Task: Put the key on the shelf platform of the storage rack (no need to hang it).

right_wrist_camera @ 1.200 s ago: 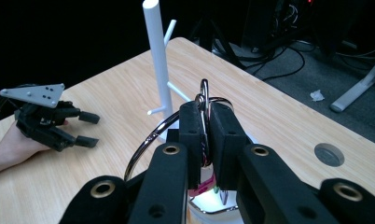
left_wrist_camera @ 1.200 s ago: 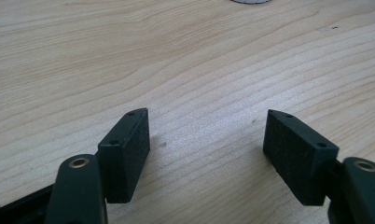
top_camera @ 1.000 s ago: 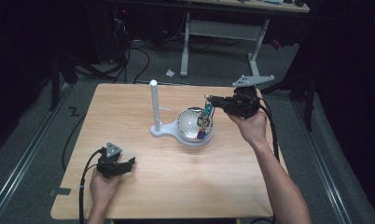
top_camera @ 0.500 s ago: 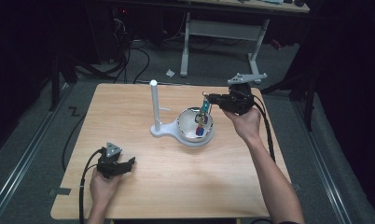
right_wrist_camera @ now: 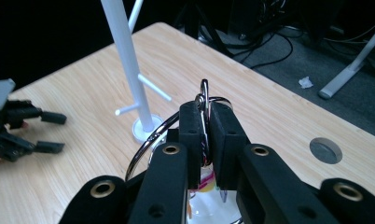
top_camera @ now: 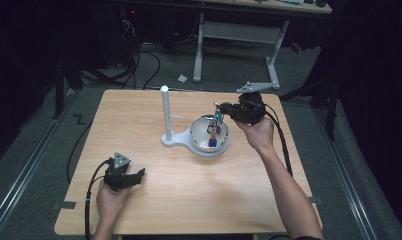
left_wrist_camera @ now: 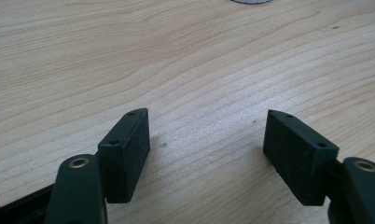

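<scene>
I see the white round bowl (top_camera: 209, 134) at the frame's centre on the light wooden table (top_camera: 154, 210), the white pegged upright stand (top_camera: 165, 112) just left of it, and small colourful trinkets (top_camera: 212, 140) inside.

Beyond the right gripper (top_camera: 224, 107), a white-legged desk (top_camera: 236, 45) stands on grey floor (top_camera: 154, 65) with black cables (top_camera: 134, 50); dark surroundings close in.

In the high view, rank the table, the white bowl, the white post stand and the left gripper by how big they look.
1. table
2. white post stand, the tallest thing standing on it
3. white bowl
4. left gripper; it lies nearer the camera, so its place against the bowl is unsure.
</scene>
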`<state>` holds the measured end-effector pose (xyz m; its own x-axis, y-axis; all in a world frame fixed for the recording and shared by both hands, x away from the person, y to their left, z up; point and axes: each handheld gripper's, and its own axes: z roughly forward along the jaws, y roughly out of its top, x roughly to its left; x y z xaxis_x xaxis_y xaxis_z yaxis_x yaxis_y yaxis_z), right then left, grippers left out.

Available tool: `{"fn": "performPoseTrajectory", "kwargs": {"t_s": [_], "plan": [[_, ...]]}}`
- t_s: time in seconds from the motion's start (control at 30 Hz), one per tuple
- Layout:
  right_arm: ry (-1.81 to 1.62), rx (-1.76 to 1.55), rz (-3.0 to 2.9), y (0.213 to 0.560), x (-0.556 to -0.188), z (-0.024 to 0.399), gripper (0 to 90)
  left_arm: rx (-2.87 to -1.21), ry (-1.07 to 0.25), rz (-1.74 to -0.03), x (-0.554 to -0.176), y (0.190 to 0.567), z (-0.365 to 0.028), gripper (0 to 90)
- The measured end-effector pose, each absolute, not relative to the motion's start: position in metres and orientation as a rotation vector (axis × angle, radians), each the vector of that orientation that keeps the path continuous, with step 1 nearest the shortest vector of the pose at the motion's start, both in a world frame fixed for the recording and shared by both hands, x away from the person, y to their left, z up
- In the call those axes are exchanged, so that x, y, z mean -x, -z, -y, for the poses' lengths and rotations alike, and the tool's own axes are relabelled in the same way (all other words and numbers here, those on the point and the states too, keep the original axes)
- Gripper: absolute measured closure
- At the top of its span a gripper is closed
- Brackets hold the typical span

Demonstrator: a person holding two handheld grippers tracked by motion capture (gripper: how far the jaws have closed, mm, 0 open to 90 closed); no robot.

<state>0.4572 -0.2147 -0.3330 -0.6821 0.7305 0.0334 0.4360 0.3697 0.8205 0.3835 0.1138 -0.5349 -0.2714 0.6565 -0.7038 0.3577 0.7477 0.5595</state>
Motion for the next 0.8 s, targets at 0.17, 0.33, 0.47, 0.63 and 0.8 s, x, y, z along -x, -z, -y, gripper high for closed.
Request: {"fn": "performPoseTrajectory", "kwargs": {"t_s": [0.17, 0.33, 0.47, 0.63, 0.8], "plan": [[-1.214, -1.030, -2.319, 0.344, -0.460, 0.211, 84.3, -0.776, -0.352, -1.891, -0.383, 0.535, -0.114, 31.9], [-1.208, -1.039, -2.343, 0.355, -0.461, 0.208, 84.2, -0.778, -0.352, -1.890, -0.383, 0.535, -0.114, 31.9], [-1.208, -1.041, -2.359, 0.364, -0.461, 0.206, 84.2, -0.772, -0.350, -1.893, -0.384, 0.535, -0.113, 31.9], [-1.197, -1.041, -2.369, 0.371, -0.462, 0.205, 84.2, -0.774, -0.350, -1.892, -0.384, 0.535, -0.113, 31.9], [-1.188, -1.043, -2.378, 0.376, -0.462, 0.204, 84.2, -0.773, -0.351, -1.892, -0.384, 0.535, -0.113, 31.9]]}}
